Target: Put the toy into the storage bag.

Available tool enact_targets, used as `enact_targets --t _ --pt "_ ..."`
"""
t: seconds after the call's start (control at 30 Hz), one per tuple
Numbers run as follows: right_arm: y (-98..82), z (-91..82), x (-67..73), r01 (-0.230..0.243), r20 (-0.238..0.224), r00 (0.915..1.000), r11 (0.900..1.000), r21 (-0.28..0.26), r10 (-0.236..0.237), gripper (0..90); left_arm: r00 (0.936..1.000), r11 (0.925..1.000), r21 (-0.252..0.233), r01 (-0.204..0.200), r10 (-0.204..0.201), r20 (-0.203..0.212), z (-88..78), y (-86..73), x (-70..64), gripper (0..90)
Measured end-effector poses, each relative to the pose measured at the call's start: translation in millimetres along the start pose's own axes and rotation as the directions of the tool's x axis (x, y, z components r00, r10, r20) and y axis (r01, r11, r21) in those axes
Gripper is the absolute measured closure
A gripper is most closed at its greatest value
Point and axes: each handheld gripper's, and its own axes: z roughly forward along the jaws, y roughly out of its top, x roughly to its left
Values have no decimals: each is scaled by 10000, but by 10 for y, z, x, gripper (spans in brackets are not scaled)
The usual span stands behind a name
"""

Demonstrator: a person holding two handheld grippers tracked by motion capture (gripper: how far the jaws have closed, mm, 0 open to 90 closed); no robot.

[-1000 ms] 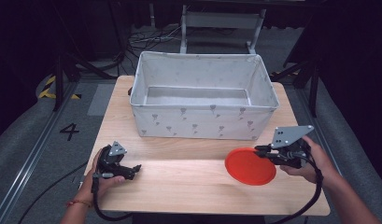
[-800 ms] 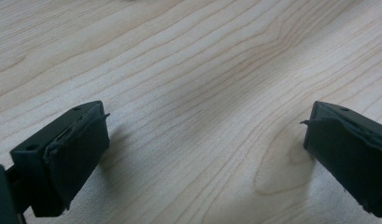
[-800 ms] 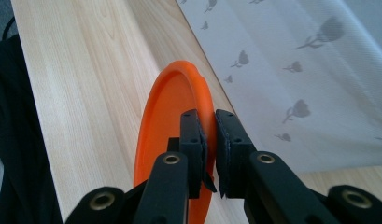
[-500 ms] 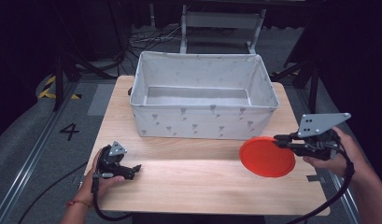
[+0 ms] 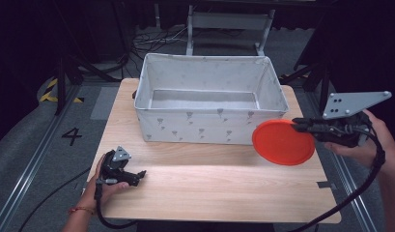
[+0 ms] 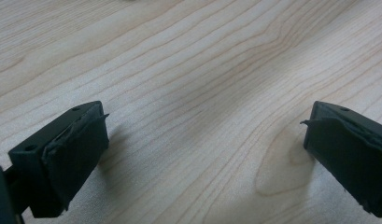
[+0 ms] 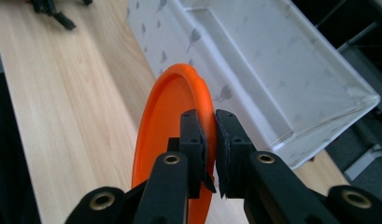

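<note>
The right tongs [image 7: 210, 140] are clamping the rim of a thin, stiff, light orange plastic plate [image 5: 283, 141], holding it above the wooden counter's [image 5: 209, 183] right edge; an edge pinch suits it. The left tongs [image 6: 202, 154] are resting apart.

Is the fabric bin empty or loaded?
Empty: the fabric bin shows only its bare grey floor; the orange plate is outside it.

Light wooden table [image 5: 209, 181]: white fabric bin [image 5: 209, 104] at back; left gripper [image 5: 141, 175] resting front-left.
</note>
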Motion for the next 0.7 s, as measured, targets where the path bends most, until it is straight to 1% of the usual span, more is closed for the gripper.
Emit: enact_targets --t 0.03,0.07,0.2,0.23,0.3,0.33,0.37,0.43,0.47,0.53,0.6,0.7 --pt "0 0 0 0 0 10000 10000 0 0 827 10000 10000 -7 13 -13 -17 0 -1 -2 2" --pt "46 -18 -24 -12 122 9999 10000 -90 13 827 10000 10000 -10 22 -22 -29 -1 -1 -3 3" --pt "197 -54 -116 73 306 9995 9996 -265 -65 827 10000 10000 2 42 -42 -15 -1 -2 -5 3" --pt "246 -60 -151 16 484 9988 9993 -381 2 827 10000 10000 4 46 -46 -12 -1 -2 -5 3" --pt "315 -59 -204 65 495 9988 9993 -373 -47 827 10000 10000 -11 40 -40 -24 0 -2 -5 3" --pt "365 -54 -245 16 588 9983 9992 -410 8 827 10000 10000 -15 45 -45 -35 0 -2 -6 3" --pt "415 -47 -284 65 588 9983 9992 -390 -42 827 10000 10000 -20 36 -36 -43 0 -2 -5 3" --pt "499 -31 -345 68 758 9971 9990 -434 -35 826 10000 10000 -18 31 -31 -51 -1 -2 -5 4" --pt "499 -31 -345 68 758 9971 9990 -434 -35 826 10000 10000 -18 31 -31 -51 -1 -2 -5 4" --pt "603 -7 -420 226 830 9964 9989 -415 -191 827 10000 10000 -15 18 -18 -56 -1 -2 -4 4" --pt "680 21 -491 184 800 9967 9983 -558 -138 827 10000 10000 -14 27 -28 -51 -1 -2 -5 4" --pt "803 103 -607 143 905 9959 9977 -665 -82 827 10000 10000 -18 34 -34 -47 -1 -2 -5 4"
